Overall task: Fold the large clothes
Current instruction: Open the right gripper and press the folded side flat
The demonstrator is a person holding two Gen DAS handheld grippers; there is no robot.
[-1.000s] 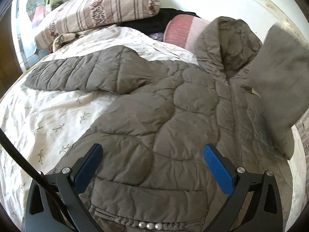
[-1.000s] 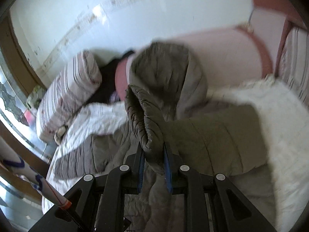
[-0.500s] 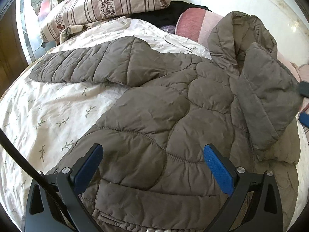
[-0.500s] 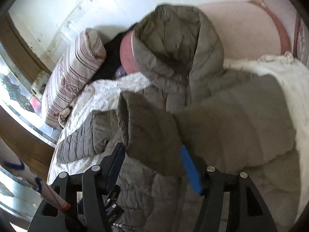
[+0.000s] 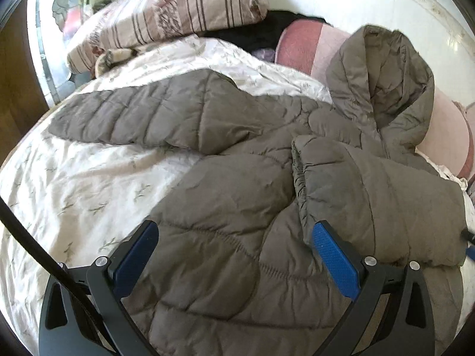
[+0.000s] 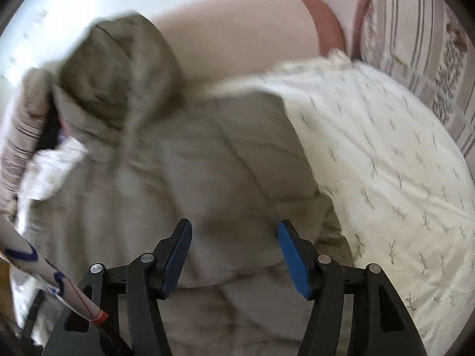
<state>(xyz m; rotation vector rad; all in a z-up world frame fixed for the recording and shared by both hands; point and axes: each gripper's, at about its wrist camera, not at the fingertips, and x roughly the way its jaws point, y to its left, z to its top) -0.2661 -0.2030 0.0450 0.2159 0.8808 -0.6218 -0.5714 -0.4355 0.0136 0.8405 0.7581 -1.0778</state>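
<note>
The grey-brown quilted jacket lies front-up across the white leaf-print bedspread, filling the centre and right of the left wrist view. 1 sleeve is folded over the chest at right of frame; the other sleeve stretches flat toward the upper left. The hood leans on a pink bolster at upper right, below a striped pillow.

The left gripper hovers over the lower body of the jacket, jaws wide apart and holding nothing. The right gripper also has its jaws apart and empty, above the folded sleeve.

Risks, as I judge them: the padded sleeve is springy and may slide or flop back off the chest with nothing pinning it. Pinching only the slick outer shell of the stretched-out sleeve could let it slip mid-fold. The hood, propped on the bolster, may drag the collar askew.

The right wrist view is badly motion-blurred, so seams and edges there are unclear. The jacket hem is cut off behind the gripper bodies at the bottom of both views.
</note>
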